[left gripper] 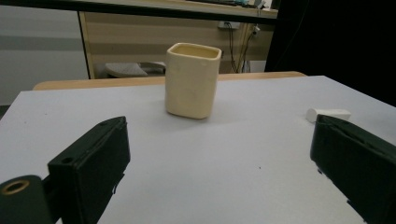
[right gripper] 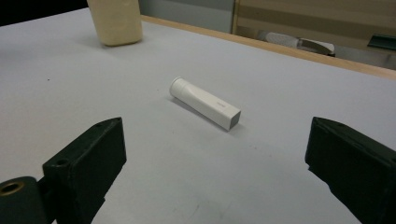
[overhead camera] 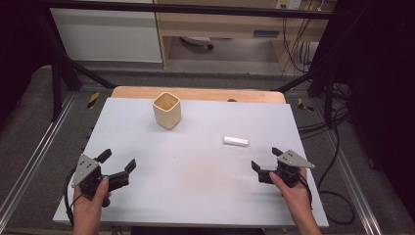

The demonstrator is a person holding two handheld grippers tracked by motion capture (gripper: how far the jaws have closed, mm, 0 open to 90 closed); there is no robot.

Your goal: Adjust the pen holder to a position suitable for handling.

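**One cup, one tube, two wide-open grippers**

Counted on the table (overhead camera: 195, 196): one cream cup (overhead camera: 167, 110), one white tube (overhead camera: 235, 141), two hand-held grippers. Nothing else on the grey top.

Left gripper (overhead camera: 117, 162): near the front left corner, held in the left hand (overhead camera: 90, 205), jaws spread wide, nothing between them. Seen along its own jaws, pointed at the cup (left gripper: 192, 80), with bare tabletop in between.

Right gripper (overhead camera: 265, 158): near the front right edge, held in the right hand (overhead camera: 293, 196), jaws likewise wide apart and gripping nothing. Seen along its own jaws, aimed at the tube (right gripper: 204, 102), which lies flat just ahead, apart from both jaws.

Cup: upright, square-mouthed with rounded corners, standing toward the far edge, left of centre, clear of the wooden strip (overhead camera: 198, 93) behind the top.

Tube: on its side, right of centre, well apart from the cup, near the right gripper and set in from the right edge; round cap end turned toward the cup, flat crimped end the other way.

Room to move: broad open stretch across the middle and front, between the two grippers. Black frame bars (overhead camera: 58, 63) left and right beyond the table, loose cables (overhead camera: 323, 127) off the right side.
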